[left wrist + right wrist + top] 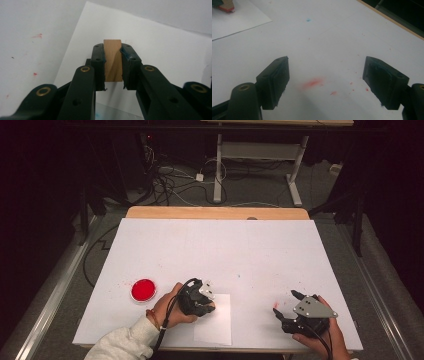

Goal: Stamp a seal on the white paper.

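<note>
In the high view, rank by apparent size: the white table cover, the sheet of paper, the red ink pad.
1. White table cover, by far the largest.
2. Sheet of paper, partly under the left claw.
3. Red ink pad, smallest.
All lie at a similar depth near the front edge, so the order is safe.

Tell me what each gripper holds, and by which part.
The left gripper clamps a wooden block by its two opposite sides, over the paper sheet. The right gripper is open and holds nothing.
</note>
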